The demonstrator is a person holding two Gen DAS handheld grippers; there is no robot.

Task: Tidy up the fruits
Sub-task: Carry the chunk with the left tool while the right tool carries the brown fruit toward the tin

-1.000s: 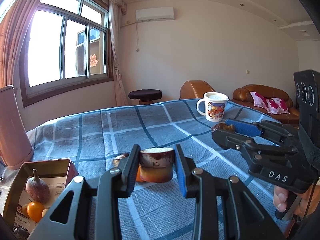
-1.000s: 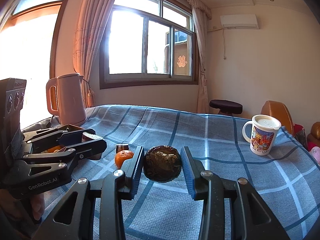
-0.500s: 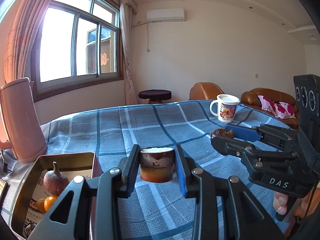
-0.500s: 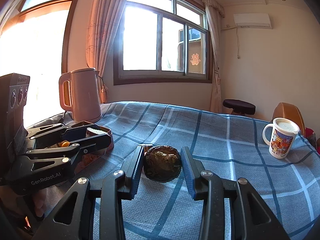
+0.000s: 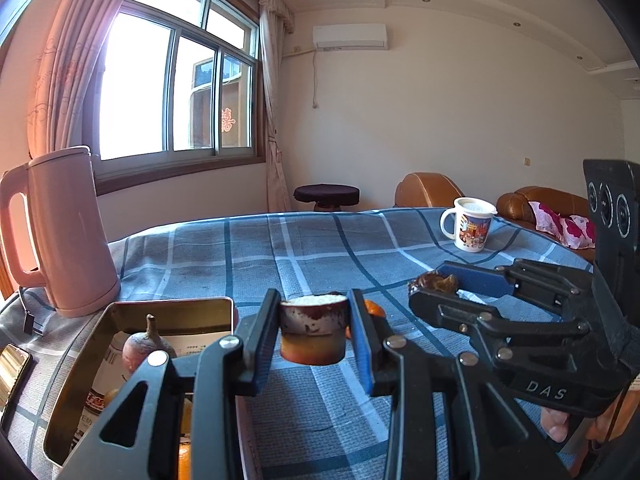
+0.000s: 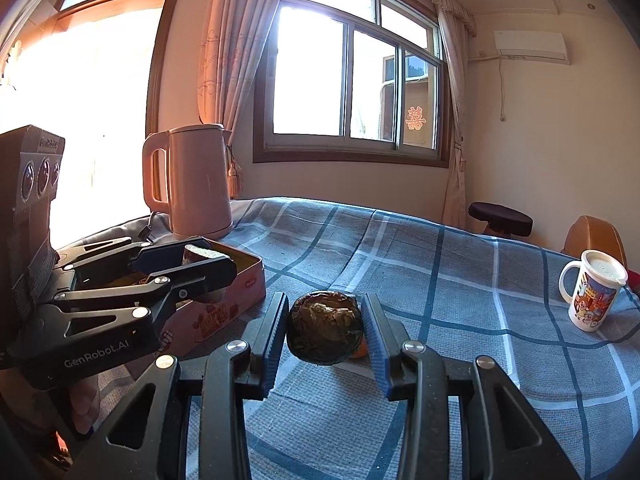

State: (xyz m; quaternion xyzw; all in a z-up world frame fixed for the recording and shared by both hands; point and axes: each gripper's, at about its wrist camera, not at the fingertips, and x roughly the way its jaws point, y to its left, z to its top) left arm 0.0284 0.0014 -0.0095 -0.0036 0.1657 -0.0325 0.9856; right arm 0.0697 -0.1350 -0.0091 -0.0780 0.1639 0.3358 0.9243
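Only left view shows tin's (image 5: 132, 308) fruit inside, left fingers (image 5: 313, 334) clamping cut fruit (image 5: 313, 334), right fingers (image 6: 325, 330) clamping dark fruit (image 6: 325, 330)

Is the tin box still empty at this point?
No, the tin box already holds a round reddish fruit with a stem and at least one small orange fruit, as the left wrist view shows.

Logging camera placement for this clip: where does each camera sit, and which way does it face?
Left wrist: rides the left gripper, looking along its fingers over the checked table toward the far wall and sofa; a cut fruit piece sits clamped; the right gripper and fingertips show at right.
Right wrist: rides the right gripper, facing the window; it clamps a dark round fruit; the left gripper shows at left.
Shared: kettle, tin box, mug, stool.
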